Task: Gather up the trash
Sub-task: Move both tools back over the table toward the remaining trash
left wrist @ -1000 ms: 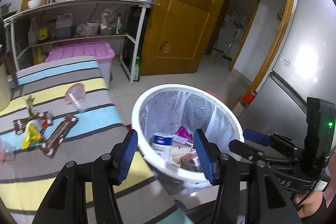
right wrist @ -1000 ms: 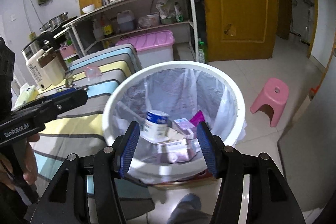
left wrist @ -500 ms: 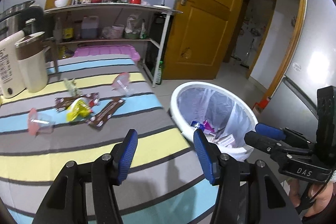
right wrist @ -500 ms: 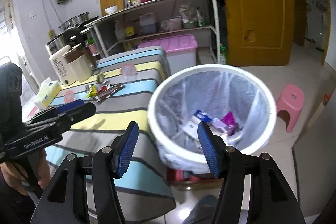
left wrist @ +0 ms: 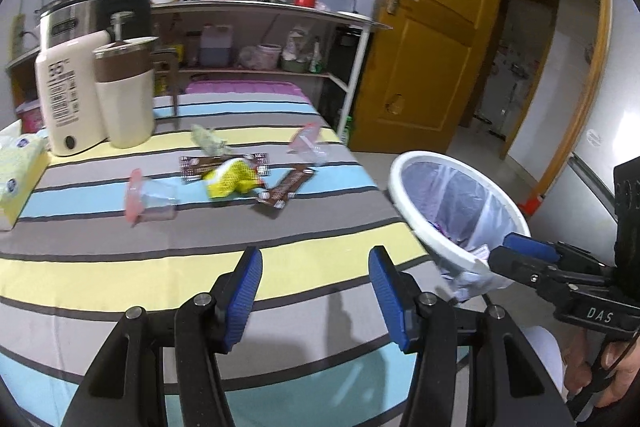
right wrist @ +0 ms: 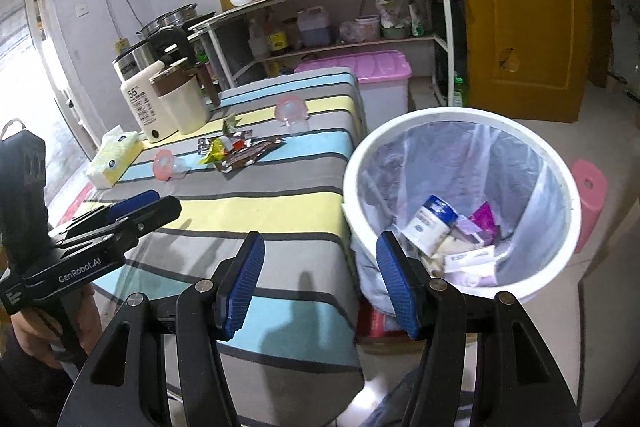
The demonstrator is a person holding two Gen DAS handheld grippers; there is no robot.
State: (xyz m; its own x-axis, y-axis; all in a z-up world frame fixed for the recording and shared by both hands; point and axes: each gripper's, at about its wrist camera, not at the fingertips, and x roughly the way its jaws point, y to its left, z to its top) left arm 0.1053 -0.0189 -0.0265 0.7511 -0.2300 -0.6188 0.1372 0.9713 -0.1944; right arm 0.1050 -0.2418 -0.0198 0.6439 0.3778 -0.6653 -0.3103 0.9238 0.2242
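Since the earlier frames, both grippers have swung away from the bin mouth toward the striped worktop, so the wrappers now sit ahead of the left gripper instead of off to its side.

The trash lies in a loose cluster on the far half of the worktop [left wrist: 120, 279]: a yellow crumpled wrapper [left wrist: 230, 181] overlapping a long brown wrapper [left wrist: 192, 165], a second brown wrapper [left wrist: 286, 189] just beside them, and two clear cups with pink lids [left wrist: 150, 197], one on each side. All are thin, crinkled or transparent plastic; motion blur hides print detail.

The white round bin [right wrist: 460, 119], lined with a translucent bag, stands against the worktop's right edge. Bare striped cloth separates the cluster from both grippers.

The left gripper [left wrist: 316, 291] holds its ribbed blue fingers [left wrist: 244, 297] spread, nothing between them. The right gripper [right wrist: 320, 283] is likewise spread and empty, over the gap between worktop edge and bin.

Only the right view shows the bin's contents: a white can [right wrist: 430, 223] and flattened cartons. Only the left view shows the doorway [left wrist: 516, 75] beyond.
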